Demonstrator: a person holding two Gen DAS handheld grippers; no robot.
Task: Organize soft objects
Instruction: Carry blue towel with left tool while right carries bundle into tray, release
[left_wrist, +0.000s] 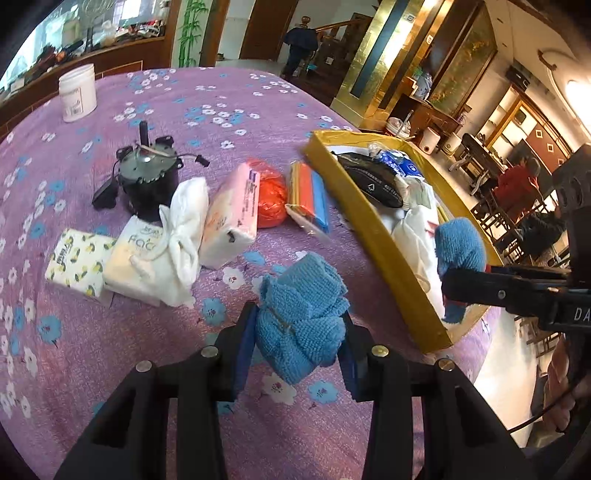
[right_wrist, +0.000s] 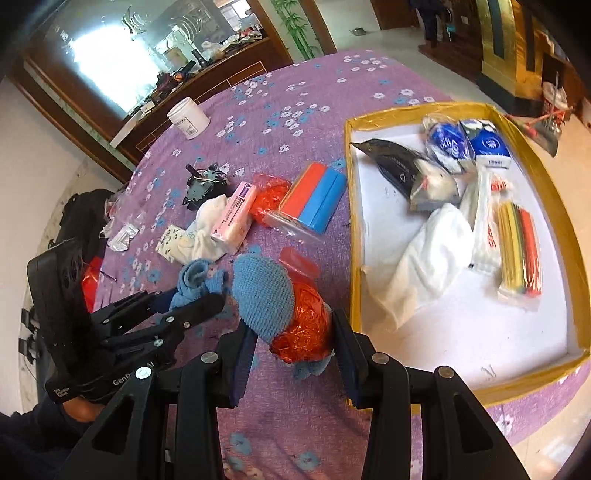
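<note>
My left tool (left_wrist: 301, 332) is clamped on a blue knit cloth (left_wrist: 301, 317); the cloth bulges up betw. both pads and hangs a bit below them, lifted clear of the purple floral worktop (left_wrist: 184, 369). In the right wrist view the same left tool (right_wrist: 207, 295) comes in from the left w/ blue cloth (right_wrist: 195, 280) bunched at its tips.

My right tool (right_wrist: 293, 332) grips a bundle: a 2nd blue cloth (right_wrist: 262, 295) draped over an orange foil bag (right_wrist: 306, 325), both squeezed betw. the pads, above the worktop just beside the near-left corner of the yellow-rimmed box (right_wrist: 356, 258). From the left view that right tool (left_wrist: 454, 284) sits over the box's near end, blue cloth (left_wrist: 460, 247) sticking up from it.

Inside the box: white cloth (right_wrist: 424, 266), black pouch (right_wrist: 391, 158), blue-white tissue packs (right_wrist: 487, 144), coloured strip pack (right_wrist: 521, 251).

Left on the worktop, well apart from both tools: pink tissue pack (left_wrist: 231, 218), knotted white cloth (left_wrist: 184, 236), lemon-print tissues (left_wrist: 79, 258), another orange bag (left_wrist: 271, 199), orange-blue pack (left_wrist: 310, 195). Farther back a small motor (left_wrist: 147, 173) and a white jar (left_wrist: 77, 92).
</note>
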